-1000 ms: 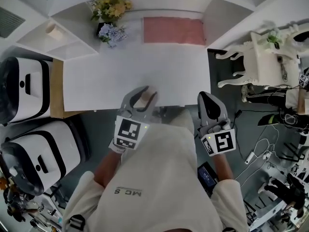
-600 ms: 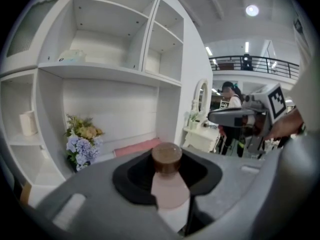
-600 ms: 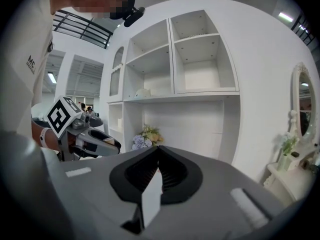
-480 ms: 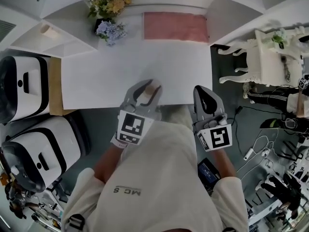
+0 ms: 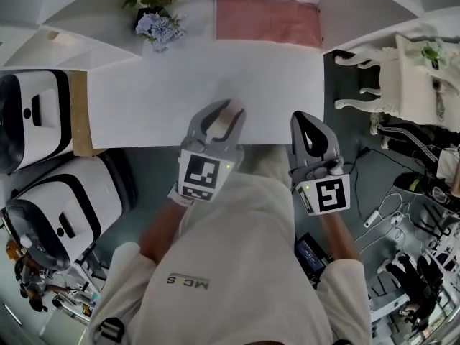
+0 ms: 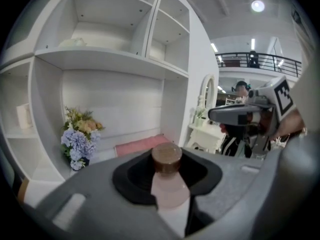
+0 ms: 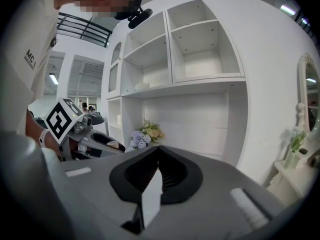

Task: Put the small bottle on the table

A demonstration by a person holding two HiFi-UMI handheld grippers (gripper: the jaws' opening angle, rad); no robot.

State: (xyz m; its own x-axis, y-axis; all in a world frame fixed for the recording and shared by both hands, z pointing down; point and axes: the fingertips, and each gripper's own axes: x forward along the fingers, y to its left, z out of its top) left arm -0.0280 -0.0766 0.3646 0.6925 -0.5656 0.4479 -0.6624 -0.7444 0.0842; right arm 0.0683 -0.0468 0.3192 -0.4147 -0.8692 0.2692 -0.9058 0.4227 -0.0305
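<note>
Above the table (image 5: 144,85) edge, left gripper (image 5: 220,115) clamps the small bottle (image 6: 167,181); right gripper (image 5: 307,121) is closed, empty.

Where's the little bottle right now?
The bottle is clamped in the left gripper, left of centre in the head view, over the near edge of the white table.

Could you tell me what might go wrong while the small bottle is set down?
The left hand-held gripper holds the small bottle just over the near edge of the table; released there, it may fall off. The bottle looks tall and narrow, so it might topple when the jaws open.
</note>
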